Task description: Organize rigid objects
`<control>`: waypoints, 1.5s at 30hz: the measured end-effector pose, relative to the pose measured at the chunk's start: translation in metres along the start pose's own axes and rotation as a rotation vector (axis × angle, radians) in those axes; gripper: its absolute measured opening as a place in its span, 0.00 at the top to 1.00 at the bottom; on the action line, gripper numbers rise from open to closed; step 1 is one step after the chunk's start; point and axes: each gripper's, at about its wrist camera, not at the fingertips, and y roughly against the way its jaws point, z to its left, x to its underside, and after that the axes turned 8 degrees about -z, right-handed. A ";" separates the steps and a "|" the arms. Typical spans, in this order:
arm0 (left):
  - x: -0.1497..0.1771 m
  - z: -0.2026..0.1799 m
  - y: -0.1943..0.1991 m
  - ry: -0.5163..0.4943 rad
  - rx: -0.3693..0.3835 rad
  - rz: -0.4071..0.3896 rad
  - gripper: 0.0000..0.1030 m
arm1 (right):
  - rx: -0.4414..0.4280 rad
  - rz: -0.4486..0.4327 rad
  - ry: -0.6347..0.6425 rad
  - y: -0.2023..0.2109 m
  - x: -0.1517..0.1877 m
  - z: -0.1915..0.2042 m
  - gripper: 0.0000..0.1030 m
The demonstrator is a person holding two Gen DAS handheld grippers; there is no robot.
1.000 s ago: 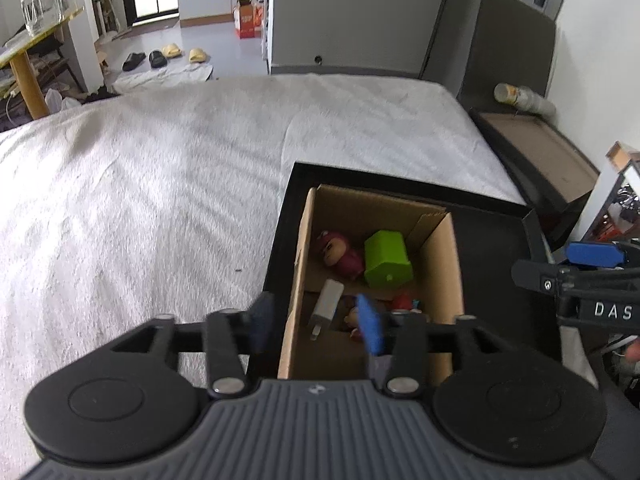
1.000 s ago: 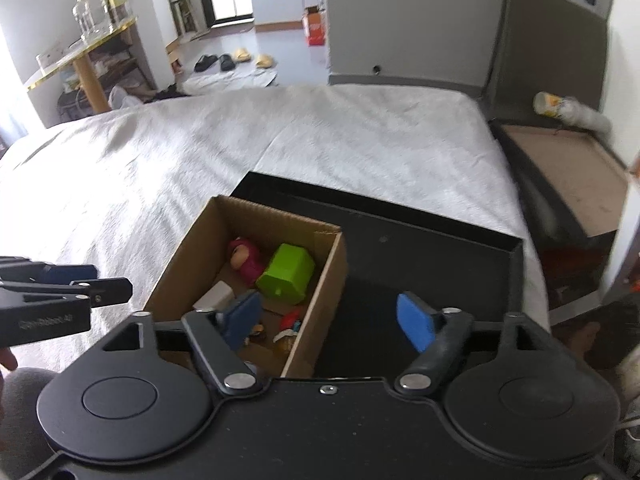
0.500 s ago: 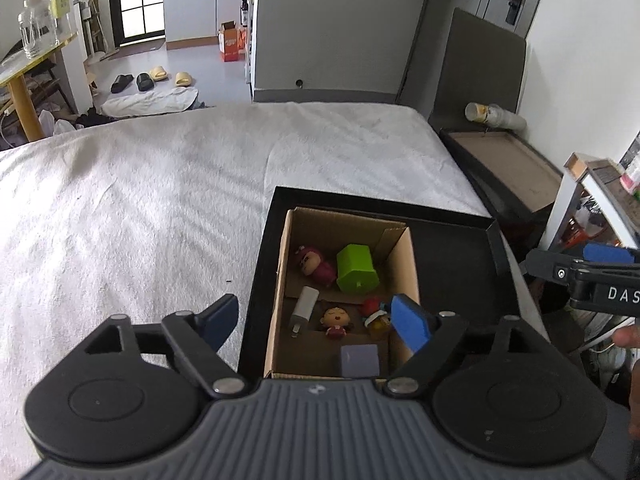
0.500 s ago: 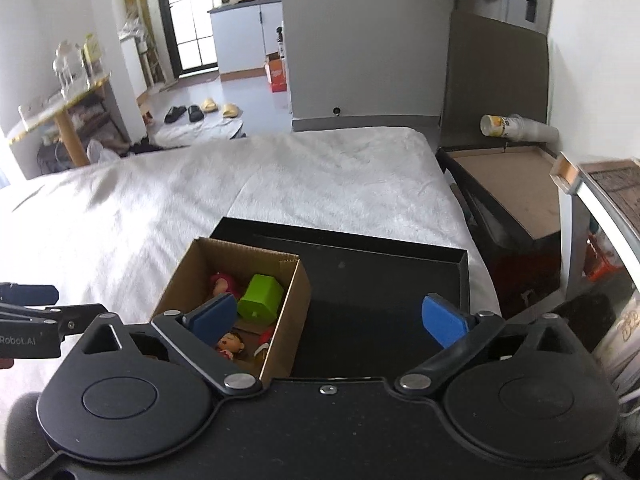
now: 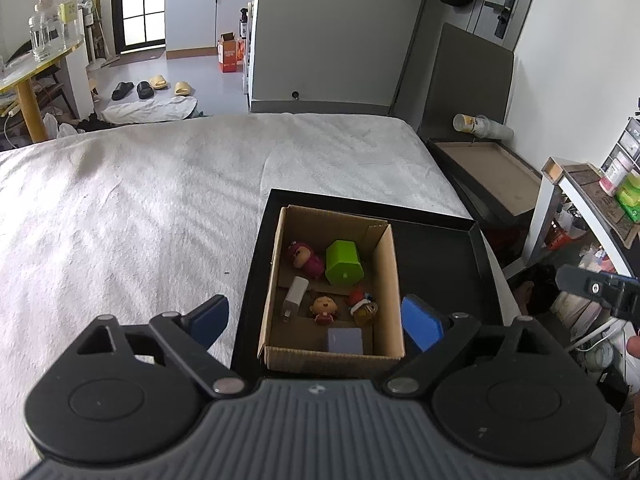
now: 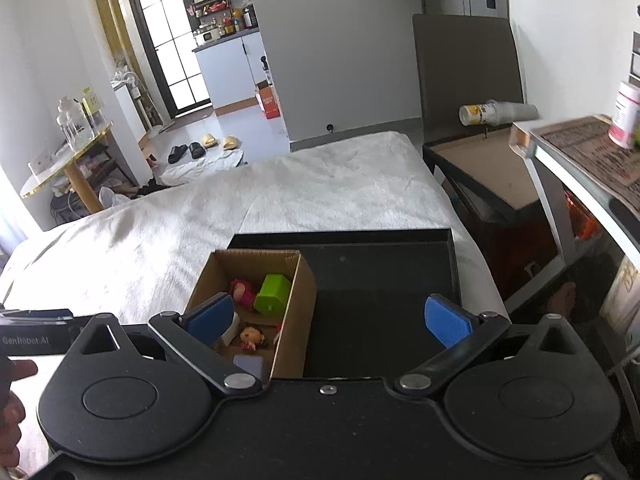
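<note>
An open cardboard box (image 5: 394,280) stands in the left part of a black tray (image 5: 440,256) on a white bed. In it lie a green block (image 5: 344,267), a pink plush figure (image 5: 306,258), a white charger (image 5: 295,294), a small doll (image 5: 325,309), a red and brown toy (image 5: 363,305) and a lilac cube (image 5: 345,340). My left gripper (image 5: 316,322) is open and empty, above the box's near end. My right gripper (image 6: 328,320) is open and empty, above the tray (image 6: 380,280) beside the box (image 6: 298,300).
The white bed (image 5: 140,208) stretches to the left and far side. A dark low table (image 5: 488,172) with a cup stack (image 5: 482,126) stands beyond the tray on the right. A shelf (image 6: 580,152) with a jar is at the far right.
Both grippers have pulled back and up from the box. The left jaws opened wide from a narrow gap. A lilac cube now shows at the box's near end.
</note>
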 end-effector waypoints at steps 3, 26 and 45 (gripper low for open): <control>0.002 0.000 0.011 0.003 0.008 -0.011 0.10 | 0.008 -0.001 0.001 0.011 0.003 -0.001 0.00; 0.018 -0.005 0.094 -0.090 0.149 -0.075 0.08 | -0.036 0.040 0.022 0.071 0.014 0.006 0.00; 0.048 -0.010 0.123 -0.146 0.177 -0.052 0.07 | -0.059 0.043 0.051 0.096 0.039 0.023 0.00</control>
